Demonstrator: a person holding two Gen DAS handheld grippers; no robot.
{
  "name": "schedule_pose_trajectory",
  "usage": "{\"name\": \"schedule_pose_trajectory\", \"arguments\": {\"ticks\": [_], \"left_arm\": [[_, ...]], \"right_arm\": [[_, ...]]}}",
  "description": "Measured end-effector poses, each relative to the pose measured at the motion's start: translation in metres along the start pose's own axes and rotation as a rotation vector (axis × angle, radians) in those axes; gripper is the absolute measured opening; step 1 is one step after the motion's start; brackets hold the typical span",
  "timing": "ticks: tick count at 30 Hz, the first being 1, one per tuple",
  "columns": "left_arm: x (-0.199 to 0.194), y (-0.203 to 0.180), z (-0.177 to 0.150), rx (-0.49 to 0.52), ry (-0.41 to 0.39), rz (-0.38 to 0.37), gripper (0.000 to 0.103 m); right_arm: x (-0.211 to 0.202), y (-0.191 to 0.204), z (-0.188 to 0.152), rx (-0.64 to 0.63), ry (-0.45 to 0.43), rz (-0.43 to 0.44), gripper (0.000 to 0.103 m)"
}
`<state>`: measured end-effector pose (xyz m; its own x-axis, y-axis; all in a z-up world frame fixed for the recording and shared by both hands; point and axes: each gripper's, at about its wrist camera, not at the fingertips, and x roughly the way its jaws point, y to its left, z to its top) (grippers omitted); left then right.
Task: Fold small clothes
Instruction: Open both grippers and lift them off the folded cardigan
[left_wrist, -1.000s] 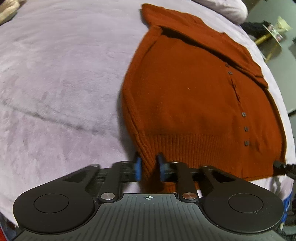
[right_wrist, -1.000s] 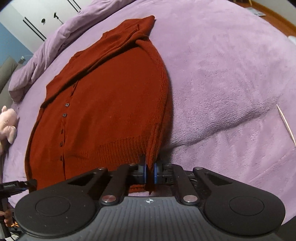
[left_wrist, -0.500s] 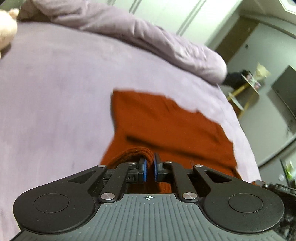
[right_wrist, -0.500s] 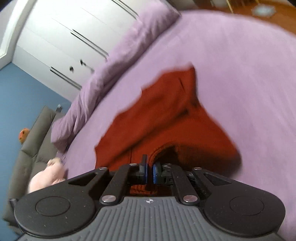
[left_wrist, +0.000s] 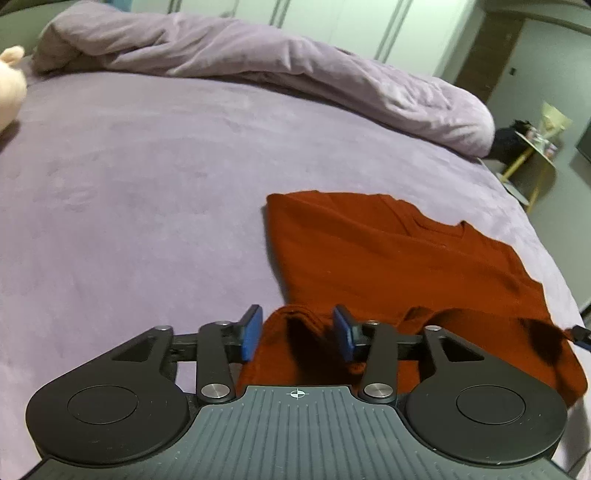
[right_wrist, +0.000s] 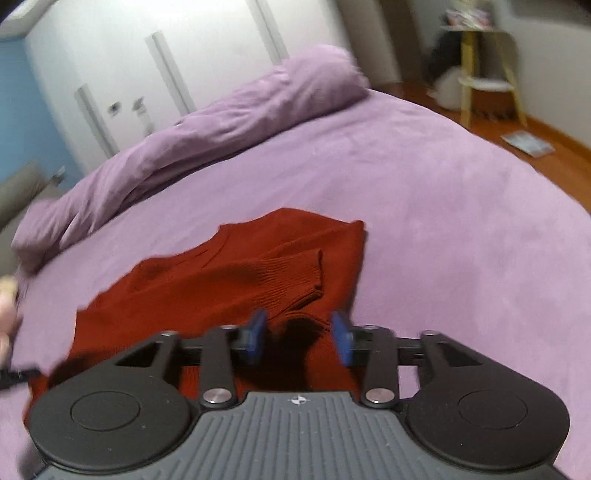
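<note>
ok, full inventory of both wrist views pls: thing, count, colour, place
cardigan: 1, rust red, on the bed, folded up on itself, near edge lying between both grippers' pads
bed cover: 1, lilac, under everything
rolled duvet: 1, lilac, along the far side of the bed
plush toy: 1, pale pink, far left edge of bed, cut off by frame
side table: 1, yellow legs, on the floor beyond the bed
wardrobe doors: white, back wall
left gripper: black, blue pads, jaws opening, fabric loose between them
right gripper: same, jaws opening over the hem
</note>
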<state>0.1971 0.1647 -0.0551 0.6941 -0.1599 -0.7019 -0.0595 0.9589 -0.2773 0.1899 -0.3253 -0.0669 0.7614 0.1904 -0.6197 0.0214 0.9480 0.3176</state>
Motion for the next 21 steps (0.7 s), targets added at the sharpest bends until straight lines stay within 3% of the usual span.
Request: {"name": "schedule_pose_trajectory", "arguments": {"ticks": [6, 9, 14, 18, 21], "left_arm": [[0.009, 0.005, 0.006, 0.03, 0.01, -0.124, 0.058], [0.008, 0.006, 0.007, 0.028, 0.009, -0.211, 0.062], [0.024, 0.003, 0.007, 0.085, 0.062, -0.135, 0.066], [0.039, 0.004, 0.004, 0.091, 0.109, -0.123, 0.066], [0.05, 0.003, 0.002, 0.085, 0.149, -0.138, 0.058]], "right_arm": [[0.019, 0.011, 0.002, -0.143, 0.03, 0.039, 0.057], [0.02, 0.012, 0.005, -0.137, 0.021, 0.092, 0.06], [0.025, 0.011, 0.004, -0.154, 0.021, 0.071, 0.062], [0.034, 0.016, 0.001, -0.221, 0.031, 0.02, 0.062], [0.043, 0.02, 0.0, -0.268, 0.038, -0.011, 0.062]]}}
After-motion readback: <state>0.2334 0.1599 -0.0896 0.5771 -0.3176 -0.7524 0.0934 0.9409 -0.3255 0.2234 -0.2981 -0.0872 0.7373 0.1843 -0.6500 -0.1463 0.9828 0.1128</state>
